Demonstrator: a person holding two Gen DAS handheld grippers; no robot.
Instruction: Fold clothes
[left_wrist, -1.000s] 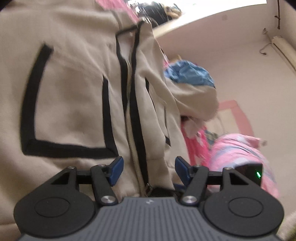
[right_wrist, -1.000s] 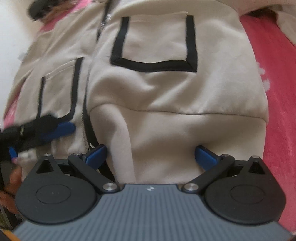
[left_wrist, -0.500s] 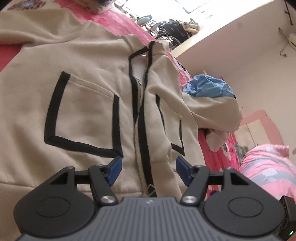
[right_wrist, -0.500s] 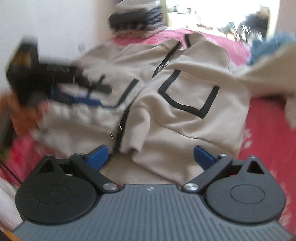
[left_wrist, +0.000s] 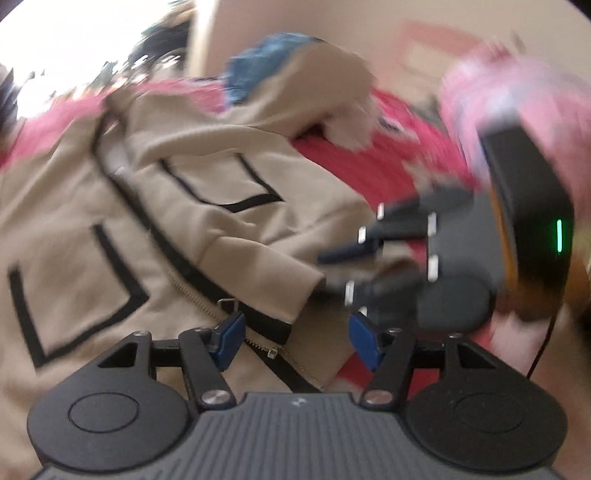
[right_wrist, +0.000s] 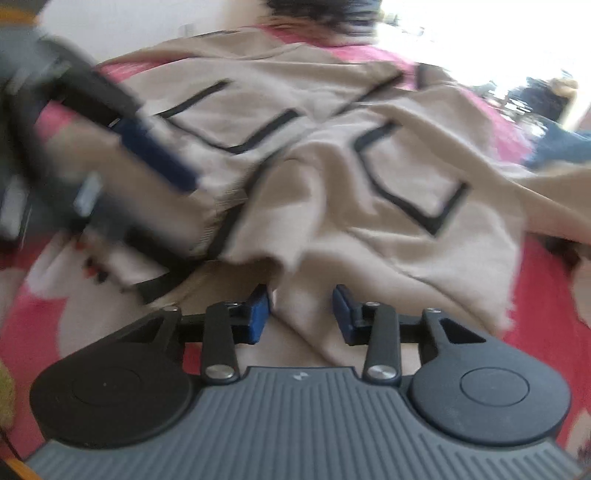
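Observation:
A beige zip jacket (left_wrist: 207, 229) with black pocket trim lies spread front-up on a bed. My left gripper (left_wrist: 297, 341) hovers over the bottom hem at the zip's lower end. Its jaws are closing, and the hem lies between the pads without being pressed. In the right wrist view my right gripper (right_wrist: 301, 314) is at the jacket's (right_wrist: 369, 229) other front hem. Its jaws are closing too, and a bunched ridge of fabric fills the gap between the pads. The right gripper (left_wrist: 332, 269) shows blurred on the right of the left wrist view. The left one's fingers (right_wrist: 159, 155) smear across the upper left.
A red and pink floral bedspread (left_wrist: 388, 166) lies under the jacket. A blue garment (left_wrist: 266, 55) sits past the jacket's far sleeve, and a pink quilt bundle (left_wrist: 517, 74) is at the right. Bright window light fills the far end.
Both views have rolled and shifted along the hem. The right jaws went from wide apart to narrow around a fold of hem. The right gripper now shows in the left view.

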